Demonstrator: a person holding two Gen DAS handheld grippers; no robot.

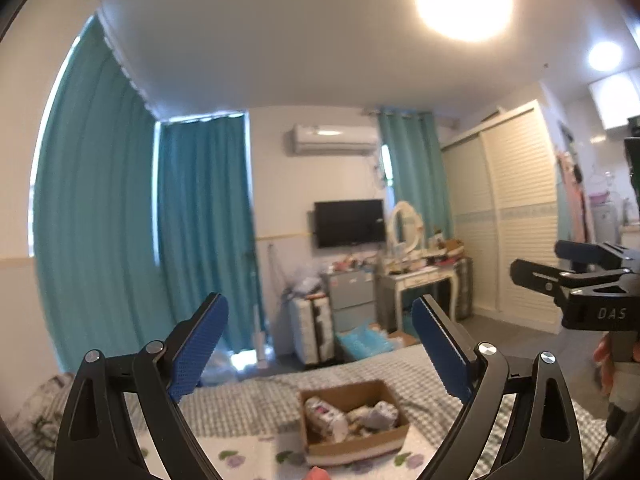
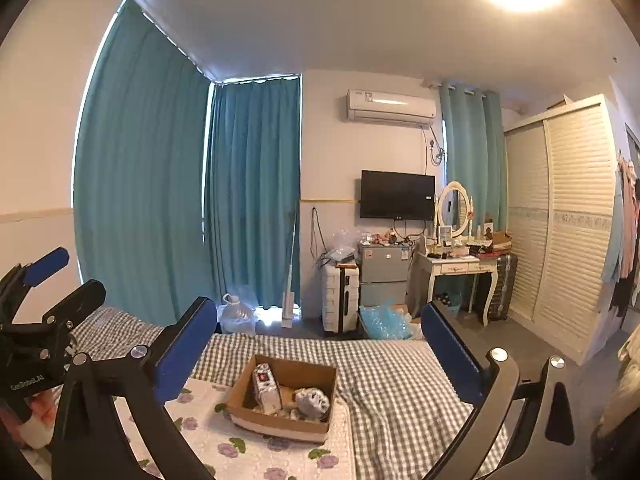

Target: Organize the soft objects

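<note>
A brown cardboard box point(image 1: 394, 438) point(image 2: 316, 374) sits on the bed on a white floral quilt point(image 2: 224, 444). It holds several rolled soft items, among them a white patterned roll point(image 2: 266, 390) and a grey bundle point(image 2: 314, 400). My left gripper point(image 1: 320, 344) is open and empty, held high above the bed, level with the box. My right gripper point(image 2: 320, 344) is open and empty too, raised above the bed. Each gripper shows at the edge of the other's view: the right one point(image 1: 592, 280), the left one point(image 2: 44, 280).
The bed has a grey checked cover point(image 2: 400, 372). Beyond its foot stand a white suitcase point(image 2: 340, 300), a small grey fridge point(image 2: 384, 276), a dressing table point(image 2: 460, 268), blue plastic bags point(image 2: 384, 320) and a water bottle point(image 2: 236, 316). A wardrobe point(image 2: 568, 220) lines the right wall.
</note>
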